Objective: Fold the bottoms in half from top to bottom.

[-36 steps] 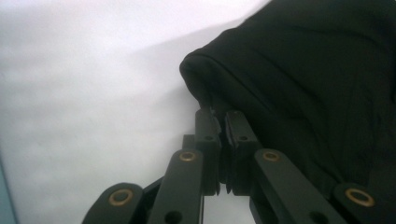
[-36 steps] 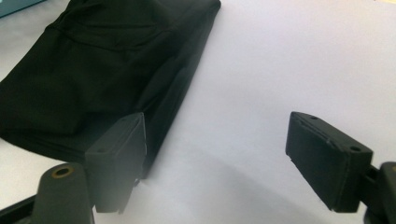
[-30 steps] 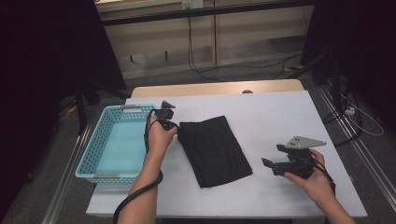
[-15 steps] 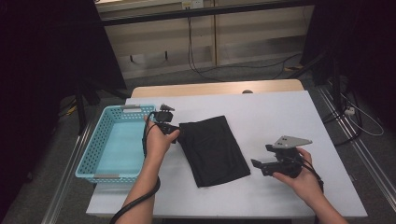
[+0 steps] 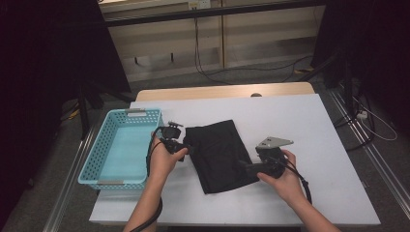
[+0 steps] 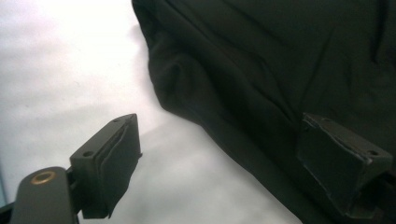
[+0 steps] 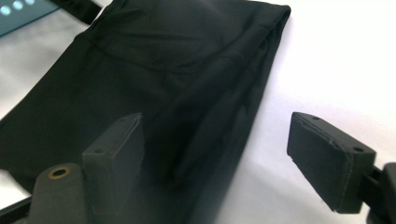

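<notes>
- Black cloth [image 5: 220, 154] lay folded flat on the white table [image 5: 314, 125], between the two grippers; the blue basket [image 5: 121, 147] stood beyond the left hand, away from the cloth.
- Left hand [image 5: 164, 159] came in from the near edge, forearm angled up toward the cloth's left edge, fist wrapped round the gripper body, cable looped under the wrist.
- Left gripper [image 5: 186, 147] pointed sideways at the cloth's left edge. Jaws had just been opening and stood released, wide apart.
- In the left gripper view, the left gripper [image 6: 233, 154] had bare table between its jaws on the one side; the cloth's rounded folded edge [image 6: 261, 74] ran ahead of and under the far jaw. No pad pressed on the fabric; whether that jaw brushed it, could not tell.
- Right hand [image 5: 285, 179] reached in from the lower right, palm over the gripper, grey plate on top.
- Right gripper [image 5: 244, 166] aimed at the cloth's lower right part, tips over its edge.
- In the right gripper view, the right gripper [image 7: 219, 158] had its jaws released and spread wide; the cloth [image 7: 154, 74] lay ahead of and beneath the one jaw, its long edge passing between the jaws, white table under the other jaw. Nothing was grasped.
</notes>
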Motion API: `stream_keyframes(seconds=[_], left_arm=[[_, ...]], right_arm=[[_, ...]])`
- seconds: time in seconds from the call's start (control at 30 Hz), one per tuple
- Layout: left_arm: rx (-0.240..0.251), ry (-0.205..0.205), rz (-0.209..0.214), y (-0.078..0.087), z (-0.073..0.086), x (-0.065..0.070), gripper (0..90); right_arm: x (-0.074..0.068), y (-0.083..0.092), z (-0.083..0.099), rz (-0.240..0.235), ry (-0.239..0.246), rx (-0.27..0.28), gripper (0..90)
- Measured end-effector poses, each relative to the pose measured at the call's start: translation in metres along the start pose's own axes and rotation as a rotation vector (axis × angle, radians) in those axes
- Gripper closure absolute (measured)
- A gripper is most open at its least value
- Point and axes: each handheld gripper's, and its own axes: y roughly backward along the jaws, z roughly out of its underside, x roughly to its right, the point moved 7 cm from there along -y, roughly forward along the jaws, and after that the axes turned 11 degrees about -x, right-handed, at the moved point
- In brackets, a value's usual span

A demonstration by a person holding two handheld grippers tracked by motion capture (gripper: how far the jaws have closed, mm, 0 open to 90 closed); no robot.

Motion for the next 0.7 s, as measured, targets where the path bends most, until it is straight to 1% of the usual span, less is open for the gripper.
stream_keyframes(seconds=[0.03, 0.1, 0.13, 0.17, 0.2, 0.23, 0.27, 0.3, 0.33, 0.43, 0.5, 0.6, 0.67, 0.7], left_arm=[[0.005, -0.012, 0.004, 0.000, 0.002, 0.002, 14.2], [0.006, -0.017, 0.013, -0.001, 0.006, 0.005, 14.0], [0.000, -0.023, 0.010, -0.002, 0.007, 0.006, 13.9], [-0.010, -0.030, 0.010, -0.003, 0.008, 0.007, 13.9], [-0.008, -0.034, 0.009, -0.002, 0.008, 0.006, 13.9], [0.001, -0.025, 0.009, -0.001, 0.008, 0.006, 13.9], [0.005, -0.023, 0.010, 0.000, 0.008, 0.006, 13.9], [0.006, -0.028, 0.010, 0.001, 0.009, 0.005, 13.9], [0.006, -0.024, 0.009, 0.001, 0.010, 0.005, 13.9], [0.005, -0.025, 0.010, 0.001, 0.013, 0.004, 13.9], [0.007, -0.025, 0.005, 0.002, 0.014, 0.003, 13.9], [0.008, -0.029, -0.008, 0.003, 0.014, 0.002, 13.9], [0.015, -0.032, -0.012, 0.005, 0.013, 0.001, 13.9], [0.019, -0.027, -0.009, 0.005, 0.013, 0.001, 13.9]], right_arm=[[-0.001, -0.003, -0.001, -0.004, -0.006, -0.001, 18.9], [-0.006, -0.009, -0.004, -0.020, -0.020, 0.010, 20.2], [-0.008, -0.012, -0.004, -0.022, -0.019, 0.005, 20.5], [-0.009, -0.015, -0.003, -0.010, -0.009, -0.008, 20.5], [-0.007, -0.021, 0.002, 0.033, 0.009, -0.056, 20.5], [-0.007, -0.021, 0.002, 0.033, 0.009, -0.056, 20.5], [-0.005, -0.023, 0.005, 0.037, 0.002, -0.074, 20.6], [-0.004, -0.025, 0.007, 0.026, -0.010, -0.085, 21.3], [-0.003, -0.026, 0.009, 0.019, -0.016, -0.096, 21.7], [-0.003, -0.026, 0.011, 0.024, -0.019, -0.084, 24.5], [-0.003, -0.025, 0.012, 0.030, -0.019, -0.078, 28.9], [-0.003, -0.022, 0.015, 0.016, -0.033, -0.059, 41.3], [-0.004, -0.020, 0.017, 0.009, -0.046, -0.051, 46.4], [-0.003, -0.020, 0.017, 0.011, -0.049, -0.051, 48.5]])
